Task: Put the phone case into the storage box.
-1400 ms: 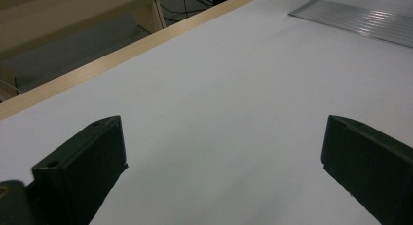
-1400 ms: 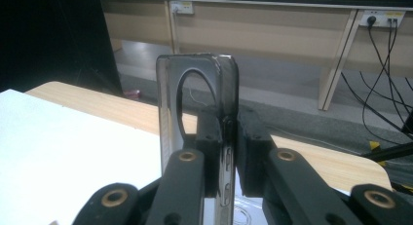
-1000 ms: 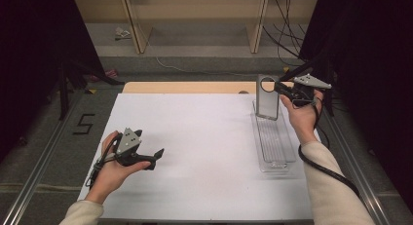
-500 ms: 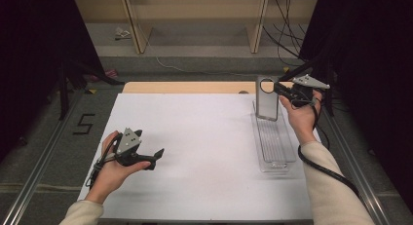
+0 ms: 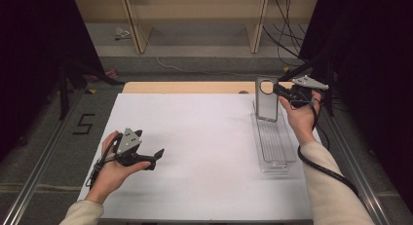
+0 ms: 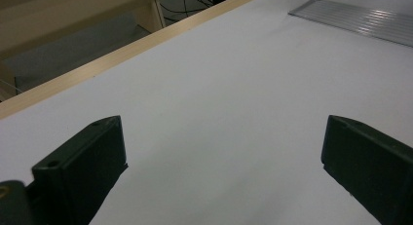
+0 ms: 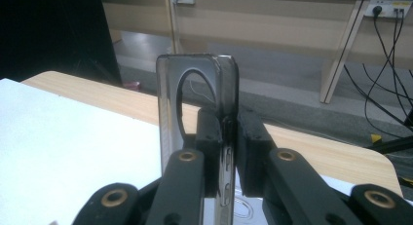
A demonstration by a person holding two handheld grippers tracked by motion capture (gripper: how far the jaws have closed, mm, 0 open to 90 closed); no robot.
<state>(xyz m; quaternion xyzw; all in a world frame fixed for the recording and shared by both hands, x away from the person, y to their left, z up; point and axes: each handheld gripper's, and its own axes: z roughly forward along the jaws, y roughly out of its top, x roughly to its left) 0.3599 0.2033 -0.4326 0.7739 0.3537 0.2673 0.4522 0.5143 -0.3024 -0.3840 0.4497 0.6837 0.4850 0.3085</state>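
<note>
The right gripper is clenched on the side edge of a clear phone case, holding it upright above the far end of a ribbed clear tray on the white counter. The case is smoky-transparent with a round cutout near its top. The left gripper rests released, well apart.

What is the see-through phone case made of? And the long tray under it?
The case looks like smoky clear plastic: the floor behind shows through it, and its edge shines between the right claw's pads. The tray looks like clear, glossy plastic too: the white table shows through it, and its ribs catch the light. It could be acrylic; the look leaves that open.
</note>
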